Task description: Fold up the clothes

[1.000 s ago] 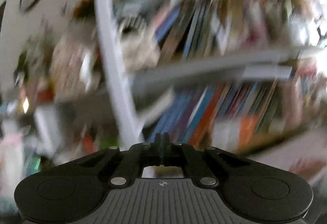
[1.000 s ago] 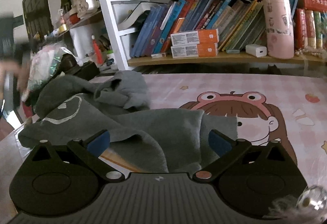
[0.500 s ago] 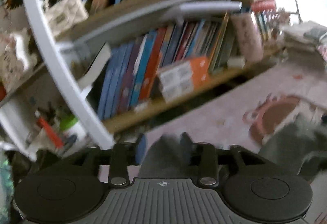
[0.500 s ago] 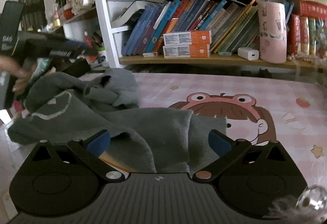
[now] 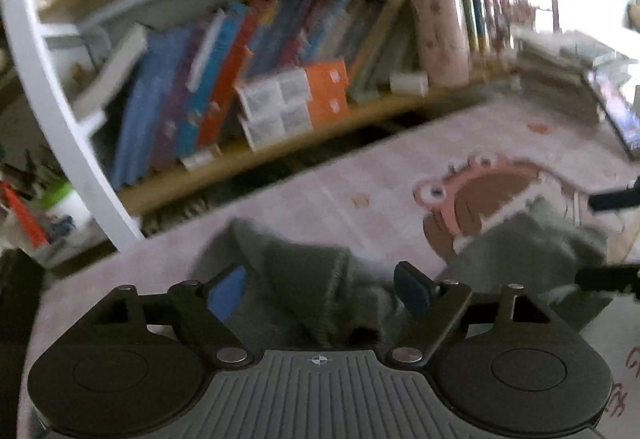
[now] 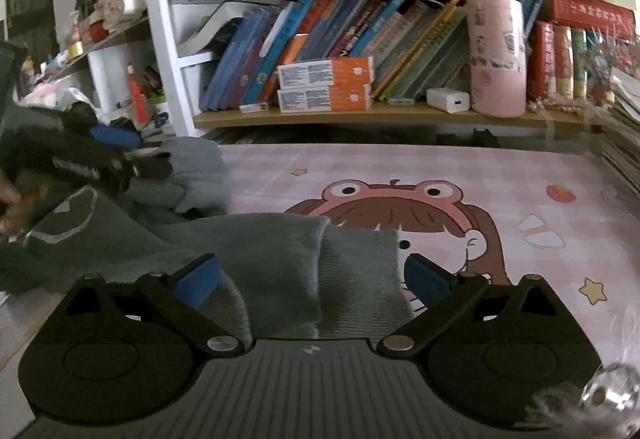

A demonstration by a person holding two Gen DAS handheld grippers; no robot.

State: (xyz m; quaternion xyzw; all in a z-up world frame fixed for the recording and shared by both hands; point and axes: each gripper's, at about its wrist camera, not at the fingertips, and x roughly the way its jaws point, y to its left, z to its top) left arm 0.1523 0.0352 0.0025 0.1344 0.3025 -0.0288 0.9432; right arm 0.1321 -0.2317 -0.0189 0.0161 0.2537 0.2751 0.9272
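A crumpled grey sweatshirt [image 6: 240,239] with a pale smile print lies on the pink cartoon mat [image 6: 520,183]. In the right wrist view its ribbed cuff [image 6: 360,271] rests between the wide-apart blue pads of my right gripper [image 6: 312,279], which is open. The left gripper [image 6: 96,159] shows at the left of that view, over the garment's far part, with a hand behind it. In the left wrist view my left gripper [image 5: 320,287] is open, with a grey ribbed edge of the sweatshirt [image 5: 312,279] between its blue pads. More grey cloth [image 5: 528,239] lies to the right.
A wooden bookshelf [image 6: 360,115] with leaning books, two orange boxes [image 6: 324,83] and a pink cylinder [image 6: 496,55] runs behind the mat. A white upright [image 6: 164,31] divides it from cluttered shelves on the left. Stacked books [image 5: 568,79] sit at the right edge.
My left gripper swung down from the shelves to the sweatshirt and opened from shut. The right gripper stayed open and moved slightly forward over the cuff.
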